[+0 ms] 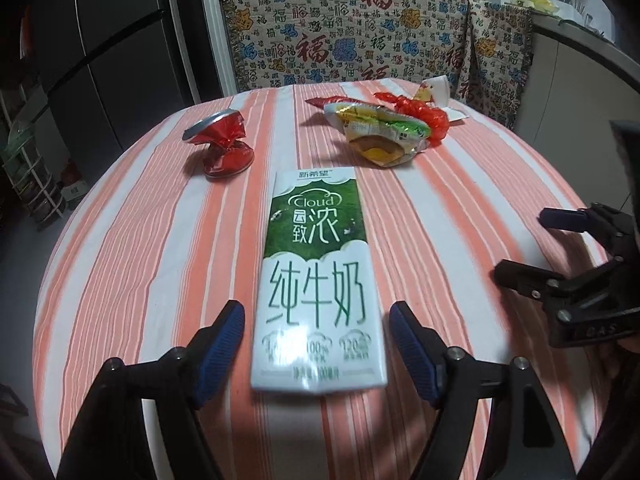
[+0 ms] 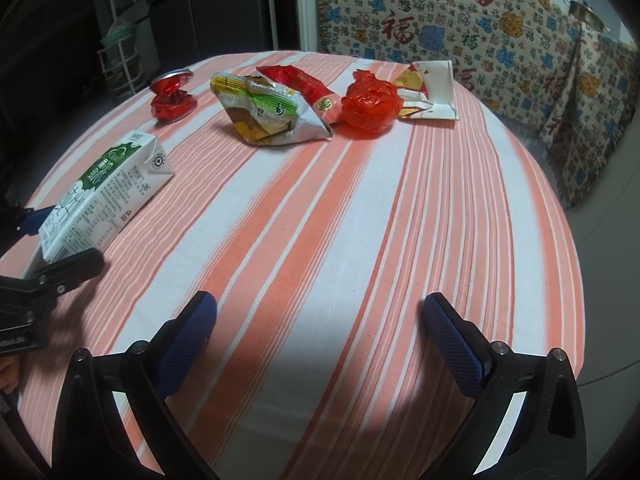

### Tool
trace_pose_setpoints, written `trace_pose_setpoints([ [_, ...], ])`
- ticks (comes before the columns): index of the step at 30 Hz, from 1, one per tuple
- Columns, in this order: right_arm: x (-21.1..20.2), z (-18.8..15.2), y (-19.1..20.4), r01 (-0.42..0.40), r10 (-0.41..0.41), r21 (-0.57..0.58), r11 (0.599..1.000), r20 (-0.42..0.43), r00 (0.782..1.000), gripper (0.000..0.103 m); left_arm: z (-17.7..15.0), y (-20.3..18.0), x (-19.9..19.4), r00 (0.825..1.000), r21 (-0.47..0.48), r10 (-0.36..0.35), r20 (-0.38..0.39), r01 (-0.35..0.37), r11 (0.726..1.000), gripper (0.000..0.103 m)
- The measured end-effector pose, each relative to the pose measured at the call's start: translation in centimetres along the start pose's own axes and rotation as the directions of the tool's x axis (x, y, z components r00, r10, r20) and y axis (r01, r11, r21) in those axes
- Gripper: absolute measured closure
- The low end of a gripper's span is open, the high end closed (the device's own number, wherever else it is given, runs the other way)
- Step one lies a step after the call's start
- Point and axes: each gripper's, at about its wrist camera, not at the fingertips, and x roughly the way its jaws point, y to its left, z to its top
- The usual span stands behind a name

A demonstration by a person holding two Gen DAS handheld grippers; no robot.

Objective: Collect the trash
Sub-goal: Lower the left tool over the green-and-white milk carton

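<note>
While the milk carton (image 1: 316,280) lies flat on the striped tablecloth (image 1: 440,208), left gripper (image 1: 316,340) straddles it, pads clear of its sides. Right gripper (image 2: 320,340) spread wide over bare cloth, nothing between its 2 fingers.

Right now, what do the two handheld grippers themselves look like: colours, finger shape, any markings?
Both look identical. The left gripper has black angular plastic linkage arms with silver pivot bolts, ending in two flat fingers faced with dark blue textured rubber. The right gripper matches; seen from the side, its black body bears faint embossed lettering I can't read. No cables or sleeves show.

Striped-cloth table (image 2: 360,240) with milk carton (image 1: 316,280), crushed can (image 1: 220,144), wrappers (image 2: 272,108).
</note>
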Motion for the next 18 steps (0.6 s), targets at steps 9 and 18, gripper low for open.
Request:
trace_pose_setpoints([
  [9,0.03,-0.02,-0.01,0.001,-0.001,0.000,1.000,-0.001,1.000,0.000,0.40,1.02,1.15,0.999,-0.037,-0.031,-0.025,0.030,0.999,0.017],
  [18,0.46,0.83,0.09,-0.023,0.023,-0.049,0.999,-0.005,1.000,0.001,0.37,0.95,1.14,0.999,-0.034,-0.029,-0.026,0.028,0.999,0.015],
])
